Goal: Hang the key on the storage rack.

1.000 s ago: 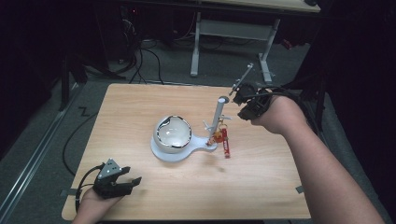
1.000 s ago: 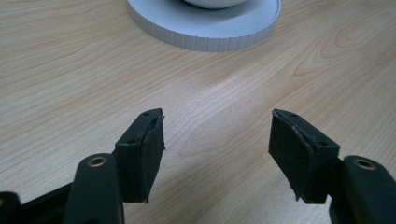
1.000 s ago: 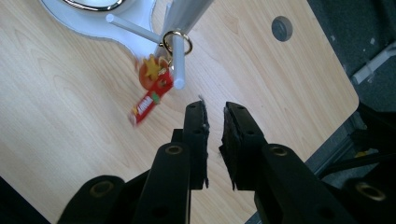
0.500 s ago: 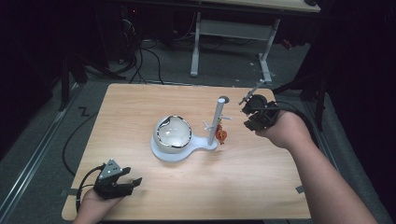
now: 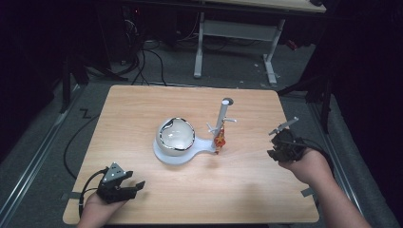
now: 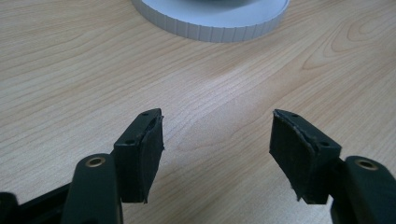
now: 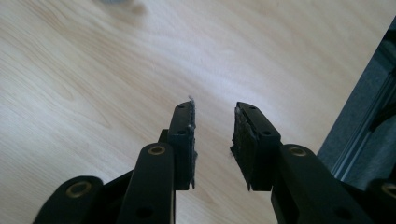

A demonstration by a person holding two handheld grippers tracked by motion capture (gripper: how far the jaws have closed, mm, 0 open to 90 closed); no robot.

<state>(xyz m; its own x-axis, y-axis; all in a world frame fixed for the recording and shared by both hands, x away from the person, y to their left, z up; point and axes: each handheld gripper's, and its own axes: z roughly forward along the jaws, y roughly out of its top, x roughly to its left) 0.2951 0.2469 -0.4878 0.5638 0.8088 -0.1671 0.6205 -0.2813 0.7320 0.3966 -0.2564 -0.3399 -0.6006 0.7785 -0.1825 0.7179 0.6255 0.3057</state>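
Two grippers: both empty, both clear of the work at mid-table.
Table [image 5: 142, 109]: light wooden top, bare apart from the stand assembly.
Stand [image 5: 222, 118]: white upright post with small side pegs, rising from the narrow end of a white base [image 5: 199, 148]; the ribbed rim of that base also shows at the top of the left gripper view [image 6: 210, 28].
Bowl [image 5: 177, 136]: shiny, rounded, seated on the round end of the base, just left of the post.
Ornament [image 5: 219, 139]: small red and gold piece hanging from a low peg of the stand, touching or nearly touching the post; its exact hook-up is too small to tell.
Right gripper [image 5: 280, 142]: at the table's right edge, well apart from the stand; jaws parted a moderate way with nothing between them, and they have just been opening; the right gripper view looks down on bare wood and the table's edge [image 7: 212, 140].
Left gripper [image 5: 124, 190]: low at the near left corner, jaws spread wide over bare wood [image 6: 215, 154], aimed toward the base.
Right hand pose: forearm enters from the lower right, gripper tilted down toward the tabletop.
Left hand pose: wrist low at the table edge, gripper about level.
Step in hand: judged as the release after hanging the ornament, the right hand backing off.
Next move: likely none on the ornament; any further reach must avoid knocking the light post.
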